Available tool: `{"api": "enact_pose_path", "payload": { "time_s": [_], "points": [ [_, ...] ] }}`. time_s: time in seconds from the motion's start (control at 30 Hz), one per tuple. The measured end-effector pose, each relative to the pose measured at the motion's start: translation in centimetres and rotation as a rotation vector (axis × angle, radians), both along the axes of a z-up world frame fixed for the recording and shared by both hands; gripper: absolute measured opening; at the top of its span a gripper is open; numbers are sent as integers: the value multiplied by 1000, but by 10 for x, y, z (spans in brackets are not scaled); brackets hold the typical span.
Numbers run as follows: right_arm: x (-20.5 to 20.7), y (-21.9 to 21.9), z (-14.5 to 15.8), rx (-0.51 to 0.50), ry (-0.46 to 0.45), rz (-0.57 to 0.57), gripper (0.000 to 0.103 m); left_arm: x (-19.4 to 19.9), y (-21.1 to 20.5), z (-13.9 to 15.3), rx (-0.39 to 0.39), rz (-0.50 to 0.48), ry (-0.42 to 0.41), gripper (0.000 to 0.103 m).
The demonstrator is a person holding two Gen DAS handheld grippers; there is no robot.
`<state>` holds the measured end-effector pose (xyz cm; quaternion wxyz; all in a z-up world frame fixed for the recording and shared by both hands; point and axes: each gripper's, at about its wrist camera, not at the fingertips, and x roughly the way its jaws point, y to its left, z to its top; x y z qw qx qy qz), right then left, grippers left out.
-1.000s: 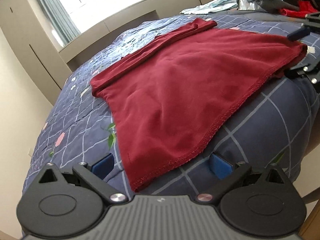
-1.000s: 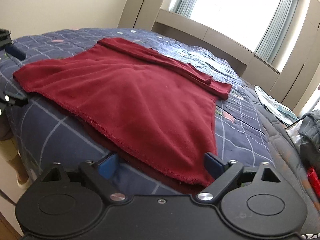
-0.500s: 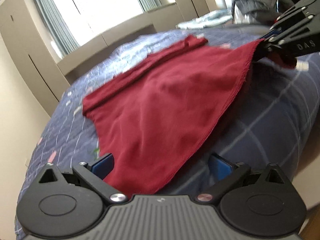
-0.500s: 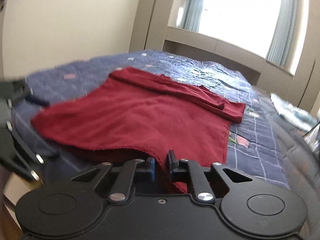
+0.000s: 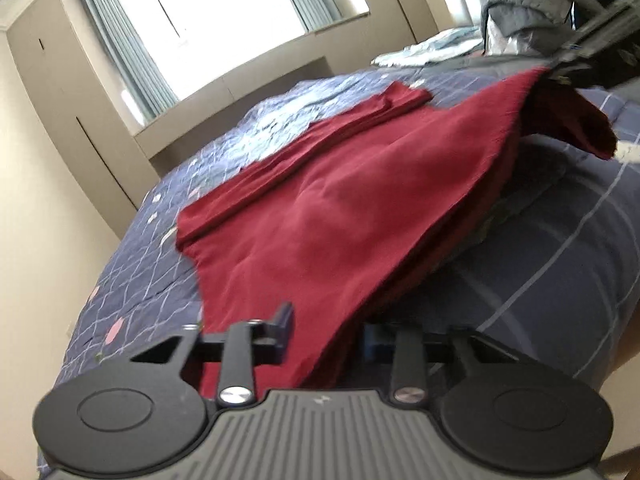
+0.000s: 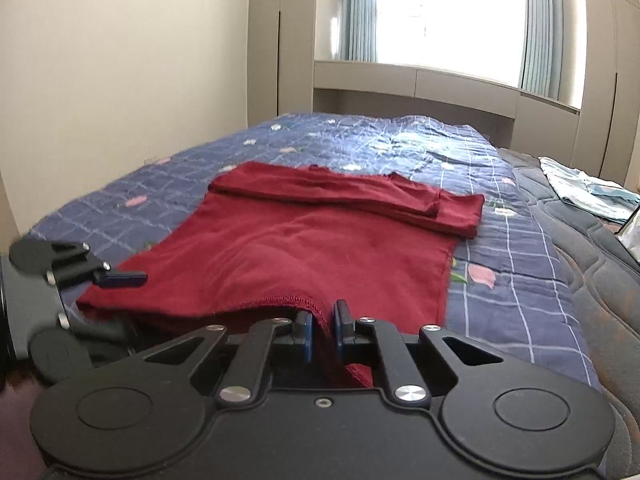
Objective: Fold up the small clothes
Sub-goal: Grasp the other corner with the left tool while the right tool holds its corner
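A dark red long-sleeved top [image 5: 340,208] lies on the bed, sleeves folded across its far end [image 6: 348,192]. My left gripper [image 5: 326,332] has its jaws closing around the near hem corner; the cloth fills the gap between them. My right gripper [image 6: 322,330] is shut on the other hem corner and holds it a little off the bed. In the left wrist view the right gripper [image 5: 588,52] shows at top right with the lifted corner. In the right wrist view the left gripper [image 6: 100,280] shows at the left edge.
The bed has a blue checked quilt [image 6: 360,140]. A light blue garment [image 6: 584,188] lies at the far right. A grey jacket [image 5: 528,4] is piled at the bed's right end. A window ledge and wall cupboards stand beyond the bed.
Both grippers closed on the hem corners: the right one first, then the left. The right-hand corner has been lifted off the bed and the hem has bunched up.
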<state>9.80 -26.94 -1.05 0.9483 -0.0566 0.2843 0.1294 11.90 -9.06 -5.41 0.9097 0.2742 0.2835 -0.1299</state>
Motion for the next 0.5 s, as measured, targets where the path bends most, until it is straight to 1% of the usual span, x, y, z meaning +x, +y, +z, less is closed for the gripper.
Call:
{"api": "enact_pose_path", "payload": {
  "time_s": [0.07, 0.13, 0.2, 0.23, 0.27, 0.3, 0.37, 0.4, 0.43, 0.47, 0.5],
  "points": [
    [-3, -2, -7, -5, 24, 5, 10, 0, 7, -2, 43, 0, -2, 34],
    [-5, -3, -16, -9, 43, 13, 10, 0, 17, -6, 79, -2, 8, 25],
    [-6, -1, -25, -22, 62, 26, 13, 0, 24, -8, 92, 1, 30, 12],
    [-7, 1, -30, -32, 72, 27, 16, -1, 27, -8, 92, 3, 39, 10],
    [-8, 3, -36, -41, 82, 32, 22, -1, 30, -7, 92, 5, 39, 5],
    [-9, 6, -40, -46, 86, 38, 25, -2, 32, -6, 93, 7, 33, 5],
    [-14, 14, -47, -67, 83, 53, 40, -2, 32, -2, 98, 5, 21, 5],
    [-16, 19, -48, -79, 75, 63, 44, -2, 32, 0, 96, 5, 16, 5],
    [-18, 25, -49, -89, 61, 75, 51, -2, 33, 2, 93, 2, 15, 5],
    [-20, 29, -49, -88, 48, 91, 55, -2, 33, 6, 87, 0, 17, 5],
    [-21, 34, -49, -80, 36, 113, 56, -2, 32, 9, 81, 0, 20, 4]
  ]
}}
